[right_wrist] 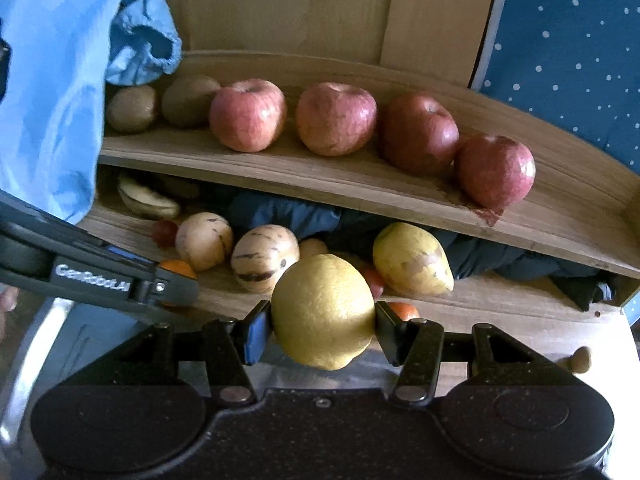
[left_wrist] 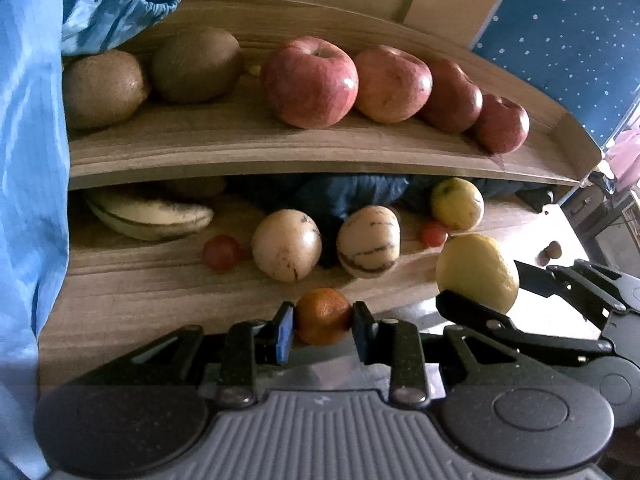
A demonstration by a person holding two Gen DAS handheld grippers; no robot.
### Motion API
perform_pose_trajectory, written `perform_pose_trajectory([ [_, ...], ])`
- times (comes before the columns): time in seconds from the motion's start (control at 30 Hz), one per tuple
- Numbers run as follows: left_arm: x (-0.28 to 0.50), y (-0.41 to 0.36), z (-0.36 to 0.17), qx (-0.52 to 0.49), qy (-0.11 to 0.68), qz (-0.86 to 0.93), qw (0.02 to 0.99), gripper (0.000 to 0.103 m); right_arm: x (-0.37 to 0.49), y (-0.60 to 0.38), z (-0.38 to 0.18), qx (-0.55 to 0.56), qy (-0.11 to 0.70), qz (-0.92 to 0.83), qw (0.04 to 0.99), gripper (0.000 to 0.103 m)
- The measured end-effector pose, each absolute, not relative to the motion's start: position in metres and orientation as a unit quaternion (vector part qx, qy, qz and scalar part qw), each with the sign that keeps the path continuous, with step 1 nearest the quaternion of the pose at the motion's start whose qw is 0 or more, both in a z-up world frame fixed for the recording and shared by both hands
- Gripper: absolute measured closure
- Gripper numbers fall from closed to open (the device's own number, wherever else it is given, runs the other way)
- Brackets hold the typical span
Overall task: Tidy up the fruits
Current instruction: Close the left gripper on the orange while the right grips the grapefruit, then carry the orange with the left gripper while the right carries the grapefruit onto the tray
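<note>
Wood-grain shelving in 2 tiers fills both views, with a dark blue white-dotted fabric (right_wrist: 568, 60) hanging to its right and a pale blue sleeve (left_wrist: 28, 160) crowding the left edge. On the upper wooden shelf (right_wrist: 320, 184), 4 red apples (right_wrist: 336, 118) sit in a row, with 2 brown fuzzy kiwis (left_wrist: 104, 88) at the left end, so that tier looks sorted by kind already. On the lower wooden shelf (left_wrist: 140, 280) things lie looser: a pale, speckled banana (left_wrist: 152, 216) at the back left, a yellow-green pear (right_wrist: 412, 260) to the right, 2 cream striped round melon-like fruits (left_wrist: 368, 242) in the middle, and small red tomato-like fruits (left_wrist: 221, 252) between them. A dark blue cloth (left_wrist: 352, 192) is bunched behind them.

Both tools hover at the lower shelf's front edge, each carrying 1 fruit, probably so that citrus can join that tier. Clamped around a large yellow lemon (right_wrist: 324, 312), the right gripper (right_wrist: 322, 330) squeezes it at its widest part between both fingers, which should keep the rounded skin from slipping. Just left of it, the left gripper (left_wrist: 323, 326) grasps a small orange mandarin (left_wrist: 323, 316) the same way, pinched between its blue-padded fingers (left_wrist: 285, 334). Neither fruit touches the shelf yet; a gap near the pear looks like the lemon's likely spot.
</note>
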State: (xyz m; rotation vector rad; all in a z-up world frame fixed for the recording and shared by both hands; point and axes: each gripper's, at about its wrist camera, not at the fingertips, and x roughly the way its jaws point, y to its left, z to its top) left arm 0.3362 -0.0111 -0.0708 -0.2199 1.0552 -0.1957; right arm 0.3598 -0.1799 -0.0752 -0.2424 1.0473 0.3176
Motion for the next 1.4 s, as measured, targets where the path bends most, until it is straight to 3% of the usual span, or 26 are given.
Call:
perform_pose_trajectory([
  [1.4, 0.245, -0.069, -0.076, -0.098, 0.556, -0.075, 0.822, 0.069, 0.237, -0.221, -0.05, -0.101, 0.552, 0.234, 0.794, 0.047],
])
